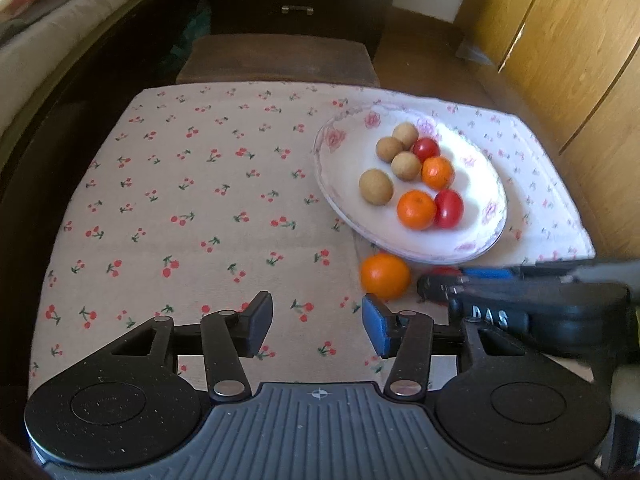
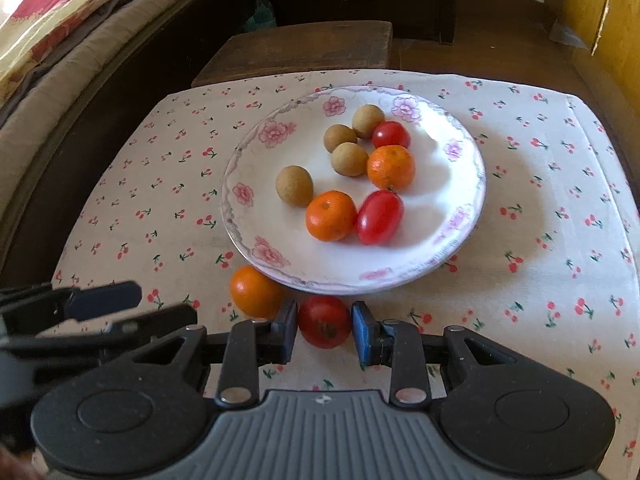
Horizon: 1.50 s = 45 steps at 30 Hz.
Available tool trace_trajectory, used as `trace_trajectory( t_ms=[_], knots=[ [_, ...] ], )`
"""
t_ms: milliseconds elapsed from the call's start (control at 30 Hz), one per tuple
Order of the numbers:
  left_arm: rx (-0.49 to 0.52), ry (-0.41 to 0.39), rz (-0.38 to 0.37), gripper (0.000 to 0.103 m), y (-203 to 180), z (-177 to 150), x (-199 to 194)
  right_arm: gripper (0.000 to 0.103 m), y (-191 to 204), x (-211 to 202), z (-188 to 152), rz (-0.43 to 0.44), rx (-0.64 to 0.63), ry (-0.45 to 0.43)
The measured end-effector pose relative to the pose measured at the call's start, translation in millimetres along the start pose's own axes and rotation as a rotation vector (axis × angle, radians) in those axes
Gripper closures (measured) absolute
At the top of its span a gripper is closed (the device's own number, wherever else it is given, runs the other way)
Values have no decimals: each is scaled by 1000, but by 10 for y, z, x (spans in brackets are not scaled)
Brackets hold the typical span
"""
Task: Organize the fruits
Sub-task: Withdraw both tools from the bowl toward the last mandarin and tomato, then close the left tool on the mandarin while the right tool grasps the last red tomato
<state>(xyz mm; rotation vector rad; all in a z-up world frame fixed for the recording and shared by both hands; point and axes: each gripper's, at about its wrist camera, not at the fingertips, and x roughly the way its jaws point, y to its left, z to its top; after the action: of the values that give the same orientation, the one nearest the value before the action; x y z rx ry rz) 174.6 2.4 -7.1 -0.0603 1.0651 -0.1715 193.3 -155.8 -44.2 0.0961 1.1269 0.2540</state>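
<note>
A white floral plate holds several brown longans, two small oranges and two red tomatoes. A loose orange lies on the cloth at the plate's near rim. Beside it a red tomato sits between the fingers of my right gripper; the pads flank it closely, with a thin gap on the right. In the left wrist view that tomato is mostly hidden behind the right gripper. My left gripper is open and empty, just left of the loose orange.
A cherry-print cloth covers the small table. A dark wooden stool stands behind it. A bed runs along the left, wooden cabinets on the right.
</note>
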Motion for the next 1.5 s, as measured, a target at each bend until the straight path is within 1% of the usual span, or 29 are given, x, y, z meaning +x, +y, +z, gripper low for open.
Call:
trace_trajectory(
  t_ms=[267, 333, 400, 533, 667, 767, 900, 1067, 1233, 1367, 1400, 1467, 1500],
  knots=[
    [6, -5, -52, 44, -218, 24, 95, 72, -209, -190, -102, -36, -10, -7],
    [-3, -4, -64, 45, -271, 38, 143, 72, -258, -204, -110, -28, 1, -7],
    [-6, -5, -55, 45, -304, 47, 193, 72, -281, -213, -110, -43, -4, -11],
    [-11, 7, -38, 47, -358, 60, 322, 73, -333, -236, -108, -44, 3, -15],
    [-13, 11, -29, 51, -391, 52, 383, 73, -356, -235, -107, -39, -1, -9],
    [-7, 9, -20, 53, -411, 48, 397, 73, -382, -229, -118, -41, 6, -3],
    [-17, 5, -13, 59, -399, 51, 391, 72, -386, -227, -128, -44, 7, -2],
    [-6, 11, -5, 61, -444, 54, 420, 70, -383, -160, -121, -39, 12, 9],
    [-11, 15, -2, 60, -441, 52, 454, 69, -390, -76, -129, -68, 5, 28],
    [-9, 14, -1, 61, -450, 61, 465, 69, -395, -68, -125, -78, 2, 22],
    [-11, 13, -4, 61, -444, 65, 468, 67, -400, -69, -124, -74, 3, 24],
    [-25, 11, -10, 60, -423, 71, 469, 53, -411, -62, -118, -62, 10, 35],
    [-28, 11, -11, 60, -423, 71, 468, 43, -410, -57, -126, -52, 9, 35]
  ],
)
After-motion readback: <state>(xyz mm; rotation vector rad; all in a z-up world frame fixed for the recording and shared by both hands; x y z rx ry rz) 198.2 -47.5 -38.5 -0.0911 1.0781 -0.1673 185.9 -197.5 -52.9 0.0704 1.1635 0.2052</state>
